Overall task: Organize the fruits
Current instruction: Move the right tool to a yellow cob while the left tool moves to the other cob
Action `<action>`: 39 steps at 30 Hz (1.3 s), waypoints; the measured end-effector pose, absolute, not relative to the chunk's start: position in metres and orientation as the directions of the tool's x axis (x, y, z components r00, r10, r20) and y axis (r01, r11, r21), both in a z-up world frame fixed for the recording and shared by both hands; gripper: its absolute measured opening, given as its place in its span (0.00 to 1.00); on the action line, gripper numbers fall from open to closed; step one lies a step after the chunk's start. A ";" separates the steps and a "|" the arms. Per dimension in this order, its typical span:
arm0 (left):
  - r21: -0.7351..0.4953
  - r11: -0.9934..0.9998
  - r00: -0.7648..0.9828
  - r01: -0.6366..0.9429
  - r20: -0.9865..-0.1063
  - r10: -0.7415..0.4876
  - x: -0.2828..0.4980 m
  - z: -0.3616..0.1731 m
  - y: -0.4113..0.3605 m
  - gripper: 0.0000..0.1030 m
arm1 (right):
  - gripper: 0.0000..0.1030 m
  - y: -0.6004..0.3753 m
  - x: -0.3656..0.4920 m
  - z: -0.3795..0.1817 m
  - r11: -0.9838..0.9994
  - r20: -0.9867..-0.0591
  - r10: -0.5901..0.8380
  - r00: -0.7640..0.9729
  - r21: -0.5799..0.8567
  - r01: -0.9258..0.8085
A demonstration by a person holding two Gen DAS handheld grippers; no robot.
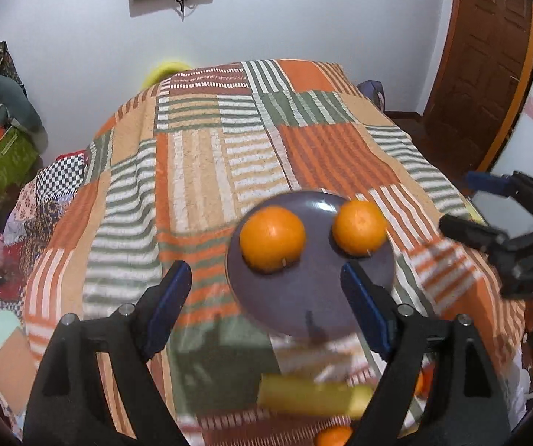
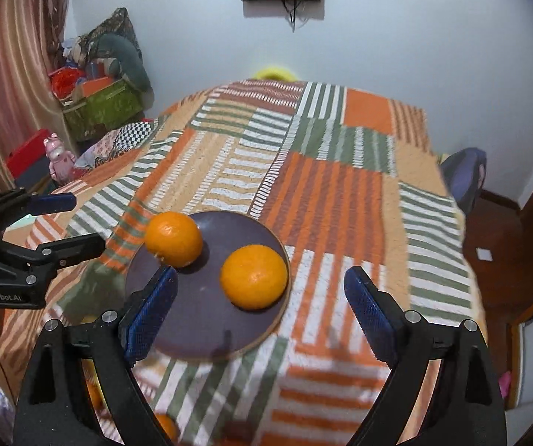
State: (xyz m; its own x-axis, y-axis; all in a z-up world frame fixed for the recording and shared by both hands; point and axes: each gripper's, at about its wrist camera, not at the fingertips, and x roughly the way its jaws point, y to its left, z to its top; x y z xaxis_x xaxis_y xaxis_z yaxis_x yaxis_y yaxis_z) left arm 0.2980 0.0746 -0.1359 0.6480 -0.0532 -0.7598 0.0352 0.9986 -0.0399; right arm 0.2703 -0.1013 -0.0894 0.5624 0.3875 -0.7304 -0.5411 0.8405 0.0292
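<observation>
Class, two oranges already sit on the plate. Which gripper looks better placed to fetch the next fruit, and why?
Probably the left gripper. It is open and empty, and its view shows a banana and another orange lying just beneath it, near the plate. The right gripper, also open, sits over the plate's far side.

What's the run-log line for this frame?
left gripper: open, empty | right gripper: open, empty | plate: two oranges | banana: off plate, near edge

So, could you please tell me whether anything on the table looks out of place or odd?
Mostly tidy: two oranges sit on the purple plate. However, a yellow fruit, too blurred to identify, and another orange lie on the cloth at the near edge, off the plate. Nothing looks spilled or damaged.
</observation>
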 end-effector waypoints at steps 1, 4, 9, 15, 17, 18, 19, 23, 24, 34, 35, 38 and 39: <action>-0.046 0.998 0.642 0.036 -0.764 -0.058 0.288 -0.136 0.074 0.81 | 0.87 -0.104 0.263 -0.086 0.843 -0.726 0.384 0.570 0.024 -0.538; -0.062 0.997 0.623 0.038 -0.779 -0.072 0.260 -0.143 0.072 0.81 | 0.87 -0.116 0.239 -0.083 0.848 -0.717 0.372 0.589 0.005 -0.530; -0.061 0.997 0.570 0.042 -0.818 -0.074 0.219 -0.169 0.063 0.81 | 0.87 -0.138 0.205 -0.097 0.865 -0.736 0.331 0.591 -0.014 -0.502; -0.050 0.996 0.512 0.077 -0.855 -0.083 0.179 -0.203 0.042 0.81 | 0.87 -0.163 0.164 -0.135 0.891 -0.791 0.259 0.554 -0.026 -0.453; -0.070 0.993 0.487 0.098 -0.867 -0.109 0.170 -0.213 0.035 0.81 | 0.87 -0.169 0.153 -0.144 0.900 -0.802 0.232 0.550 -0.037 -0.434; -0.078 0.992 0.475 0.102 -0.872 -0.117 0.166 -0.217 0.032 0.81 | 0.87 -0.171 0.150 -0.150 0.905 -0.809 0.219 0.545 -0.041 -0.424; -0.083 0.991 0.461 0.108 -0.879 -0.124 0.164 -0.221 0.028 0.81 | 0.87 -0.173 0.146 -0.152 0.909 -0.814 0.211 0.541 -0.040 -0.415; -0.059 0.987 0.442 0.148 -0.889 -0.120 0.156 -0.230 0.007 0.80 | 0.87 -0.181 0.140 -0.164 0.921 -0.834 0.217 0.507 0.002 -0.390; -0.044 0.988 0.449 0.148 -0.887 -0.107 0.155 -0.230 0.004 0.80 | 0.87 -0.181 0.138 -0.166 0.922 -0.837 0.218 0.502 0.007 -0.387; -0.089 0.974 0.436 0.206 -0.883 -0.173 0.145 -0.225 -0.026 0.80 | 0.87 -0.183 0.134 -0.166 0.929 -0.829 0.139 0.542 -0.081 -0.361; -0.102 0.971 0.433 0.218 -0.881 -0.190 0.145 -0.225 -0.030 0.80 | 0.87 -0.186 0.134 -0.165 0.931 -0.827 0.130 0.546 -0.087 -0.354; -0.166 0.951 0.413 0.262 -0.871 -0.266 0.147 -0.224 -0.045 0.80 | 0.87 -0.194 0.135 -0.163 0.937 -0.823 0.124 0.554 -0.086 -0.339; -0.167 0.946 0.410 0.277 -0.870 -0.274 0.148 -0.224 -0.052 0.80 | 0.87 -0.197 0.135 -0.162 0.937 -0.827 0.146 0.543 -0.061 -0.345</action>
